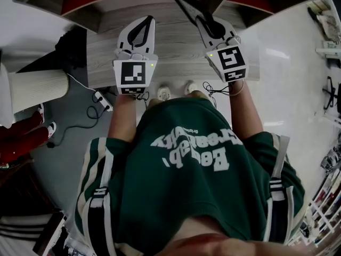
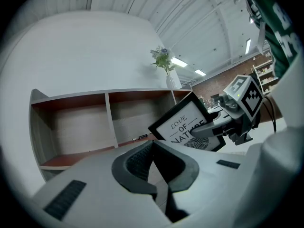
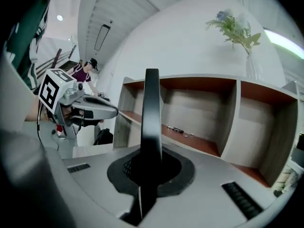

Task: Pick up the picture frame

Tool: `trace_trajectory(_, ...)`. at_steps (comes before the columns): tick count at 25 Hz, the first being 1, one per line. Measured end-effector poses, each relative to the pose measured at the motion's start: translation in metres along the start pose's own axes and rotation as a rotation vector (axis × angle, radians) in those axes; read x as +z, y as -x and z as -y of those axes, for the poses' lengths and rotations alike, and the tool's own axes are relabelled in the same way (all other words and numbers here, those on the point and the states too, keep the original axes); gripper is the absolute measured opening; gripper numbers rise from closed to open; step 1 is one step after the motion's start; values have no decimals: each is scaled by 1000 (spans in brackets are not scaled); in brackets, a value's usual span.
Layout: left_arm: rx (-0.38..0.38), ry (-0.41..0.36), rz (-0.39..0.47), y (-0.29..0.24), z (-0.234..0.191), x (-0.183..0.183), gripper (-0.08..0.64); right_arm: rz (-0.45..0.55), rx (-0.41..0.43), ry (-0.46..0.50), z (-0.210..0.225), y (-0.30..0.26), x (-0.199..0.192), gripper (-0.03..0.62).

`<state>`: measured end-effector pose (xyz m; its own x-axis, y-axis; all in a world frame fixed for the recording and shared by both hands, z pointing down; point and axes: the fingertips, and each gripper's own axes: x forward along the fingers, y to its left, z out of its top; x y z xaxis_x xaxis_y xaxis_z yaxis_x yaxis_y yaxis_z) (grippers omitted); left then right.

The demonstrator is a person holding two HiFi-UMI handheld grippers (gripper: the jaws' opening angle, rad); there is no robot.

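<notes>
Green printed shirt (image 1: 186, 159) of person nearest, low in head view. Left gripper (image 1: 151, 19): jaws closed together, nothing in them, idle over grey wood-grain desk (image 1: 176, 47). Right gripper (image 1: 206, 23): jaws pinched tight on one edge of black picture frame with printed lettering (image 2: 186, 123), frame tilted, apparently off desk. Risk: narrow edge grip; a wrist swing could make frame pivot or slip.

A smooth, glossy black picture frame (image 3: 152, 113) with a matt white paper print, the right gripper (image 3: 151, 167) of matt grey plastic with ribbed dark rubbery pads (image 3: 126, 168), and a shelf unit (image 3: 199, 108) of pale matt wood-grain boards with reddish-brown shelves.
</notes>
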<state>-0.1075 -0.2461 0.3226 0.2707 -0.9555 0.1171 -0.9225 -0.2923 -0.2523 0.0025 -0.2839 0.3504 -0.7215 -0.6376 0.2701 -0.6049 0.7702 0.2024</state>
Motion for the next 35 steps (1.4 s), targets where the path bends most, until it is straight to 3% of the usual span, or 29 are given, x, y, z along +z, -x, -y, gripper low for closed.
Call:
trace_trajectory(18,3,50,100,5,8,23,17,203,-133,-18,7,34,20,37)
trace_trajectory(35,17,29,147,8,13,31,17,196,-167,-31,12,48,7,37)
